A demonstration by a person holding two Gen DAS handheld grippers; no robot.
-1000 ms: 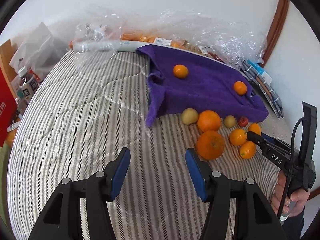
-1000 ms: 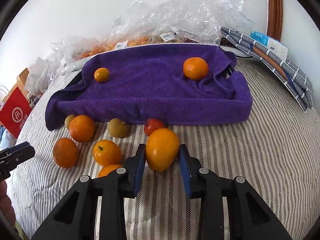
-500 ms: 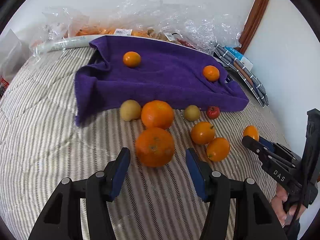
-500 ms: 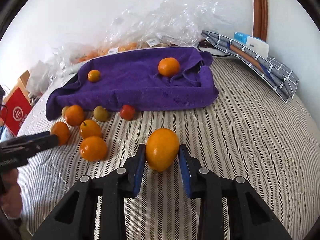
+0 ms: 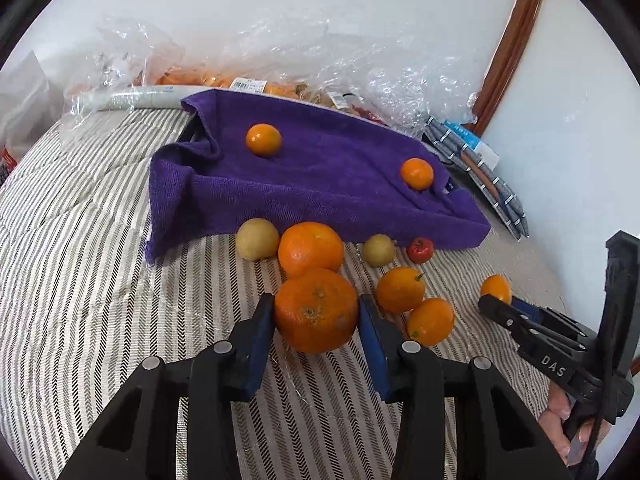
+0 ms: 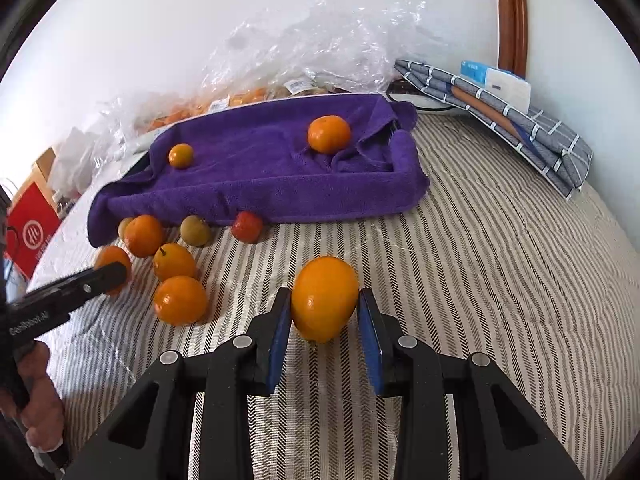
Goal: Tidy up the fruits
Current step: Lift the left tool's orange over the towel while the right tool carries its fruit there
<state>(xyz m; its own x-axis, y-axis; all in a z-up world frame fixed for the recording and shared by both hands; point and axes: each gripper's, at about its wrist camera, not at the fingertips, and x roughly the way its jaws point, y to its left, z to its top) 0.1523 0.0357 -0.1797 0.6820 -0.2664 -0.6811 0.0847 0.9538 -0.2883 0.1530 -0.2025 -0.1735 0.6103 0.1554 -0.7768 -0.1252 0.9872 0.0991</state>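
On a striped bed quilt (image 5: 100, 280), a person works two hand-held grippers among scattered fruit. The left gripper (image 5: 316, 320) has its blue pads on either side of a large, dimpled orange (image 5: 316, 310) resting on the quilt, its jaws closing on the fruit, the pads at its flanks. The right gripper (image 6: 324, 312) is clenched on a smooth, egg-shaped orange fruit (image 6: 324, 298), both pads pressed against its sides, just above the quilt and apart from the rest. Behind them a purple towel (image 5: 328, 184) drapes over a raised, box-like form and carries two small oranges, one toward its left (image 5: 263, 140) and one near its right end (image 5: 417, 174). Along the towel's near edge sit a second large orange (image 5: 310, 248), two yellowish round fruits (image 5: 257, 238) (image 5: 379, 249) and a small red fruit (image 5: 420, 249). Two more small oranges (image 5: 400, 289) (image 5: 430, 320) lie touching each other just beside the left gripper. Crumpled clear plastic bags (image 5: 360, 64) with packaged produce line the wall, and a folded checked cloth (image 6: 520, 120) lies at the bed's far corner.
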